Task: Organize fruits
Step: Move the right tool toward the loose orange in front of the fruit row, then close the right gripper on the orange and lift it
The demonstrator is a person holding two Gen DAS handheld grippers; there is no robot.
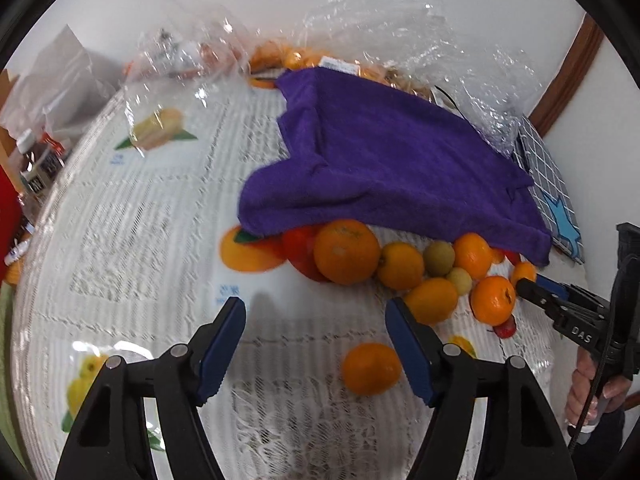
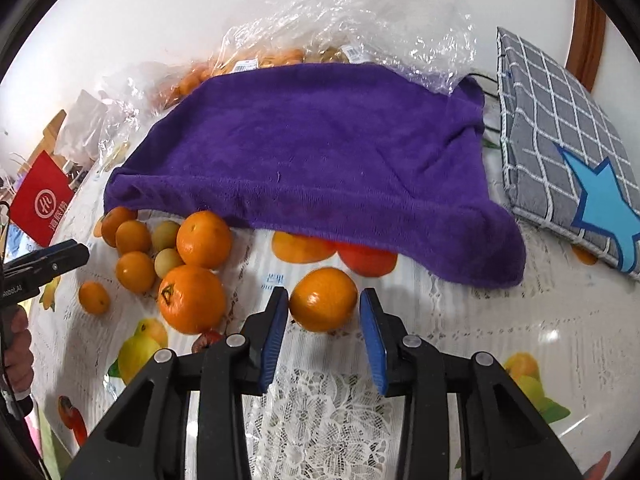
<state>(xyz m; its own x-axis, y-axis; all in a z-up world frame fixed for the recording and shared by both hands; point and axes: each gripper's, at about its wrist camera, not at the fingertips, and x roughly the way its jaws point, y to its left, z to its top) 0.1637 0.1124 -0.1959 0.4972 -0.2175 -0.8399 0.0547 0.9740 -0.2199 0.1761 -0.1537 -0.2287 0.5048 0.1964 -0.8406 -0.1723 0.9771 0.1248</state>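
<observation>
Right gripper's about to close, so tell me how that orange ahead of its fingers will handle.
The orange looks round and glossy, so it will likely roll if nudged and may slip against the pads. It looks firm, probably tolerating a squeeze. The right gripper stands open, not yet touching it.

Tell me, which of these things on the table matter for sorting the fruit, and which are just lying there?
Part of the job:
- round orange citrus fruits
- small yellow-green round fruits
- small red fruit
- purple terry towel draped over some fruit

Just lying about:
- grey checked cushion with a blue star
- crumpled clear plastic bags
- red card
</observation>
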